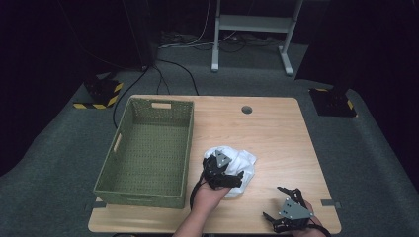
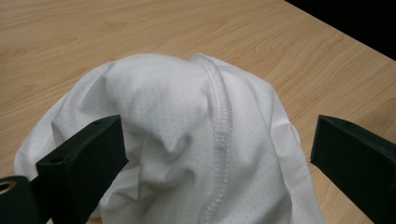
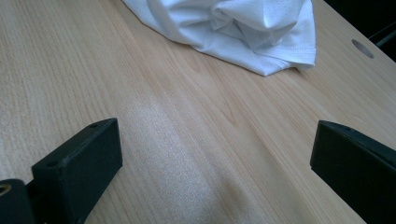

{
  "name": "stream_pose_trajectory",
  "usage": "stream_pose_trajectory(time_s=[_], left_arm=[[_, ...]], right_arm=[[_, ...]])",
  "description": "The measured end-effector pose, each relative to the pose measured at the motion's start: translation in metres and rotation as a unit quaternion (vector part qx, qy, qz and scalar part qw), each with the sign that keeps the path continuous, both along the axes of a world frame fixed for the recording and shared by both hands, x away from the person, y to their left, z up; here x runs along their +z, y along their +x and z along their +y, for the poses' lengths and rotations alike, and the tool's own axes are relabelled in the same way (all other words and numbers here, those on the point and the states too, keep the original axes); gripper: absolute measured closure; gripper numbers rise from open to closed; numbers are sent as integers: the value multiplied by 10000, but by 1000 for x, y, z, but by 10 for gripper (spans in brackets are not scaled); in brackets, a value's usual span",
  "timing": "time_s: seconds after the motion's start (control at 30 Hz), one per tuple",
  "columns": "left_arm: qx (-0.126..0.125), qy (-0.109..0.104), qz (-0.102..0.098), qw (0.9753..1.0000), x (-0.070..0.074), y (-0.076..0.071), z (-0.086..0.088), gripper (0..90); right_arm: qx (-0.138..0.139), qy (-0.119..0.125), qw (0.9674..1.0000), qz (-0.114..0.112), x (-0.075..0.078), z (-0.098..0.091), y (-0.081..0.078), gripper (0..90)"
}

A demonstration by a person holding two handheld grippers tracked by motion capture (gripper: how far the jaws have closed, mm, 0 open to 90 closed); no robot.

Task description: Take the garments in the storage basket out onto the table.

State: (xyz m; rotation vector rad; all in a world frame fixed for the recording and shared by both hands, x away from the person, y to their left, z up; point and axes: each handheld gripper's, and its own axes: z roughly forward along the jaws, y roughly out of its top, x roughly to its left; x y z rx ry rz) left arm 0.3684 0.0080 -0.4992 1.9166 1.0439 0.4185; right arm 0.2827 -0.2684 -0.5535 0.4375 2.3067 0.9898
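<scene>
A crumpled white cloth with a ribbed seam lies on the wooden table, right of the basket. My left gripper hovers over the cloth's near side. In the left gripper view its jaws stand wide apart with the bunched cloth between them, the pads not pressing on it. My right gripper rests near the table's front right edge, open, with bare wood between its jaws. The cloth lies well ahead of it in the right gripper view.
A green woven basket with handle slots stands on the table's left half. A round cable hole sits near the far edge. Beyond the table are grey carpet, cables and a white stand's legs.
</scene>
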Motion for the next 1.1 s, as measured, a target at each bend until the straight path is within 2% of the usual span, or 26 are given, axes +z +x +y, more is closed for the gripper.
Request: stream_pose_trajectory(time_s=[0.5, 0.9, 1.1], left_arm=[[-48, -121, -295, 9995, 18, -12, 8, 2], [-29, -24, -516, 9987, 36, -34, 26, 3], [-14, -87, -636, 9979, 44, -47, 34, 3]], right_arm=[[-1, 0, 10000, 18, 0, 0, 1, 19], [-4, 0, 10000, 9, 0, 0, 1, 19], [-6, 1, 10000, 11, 0, 0, 1, 19]])
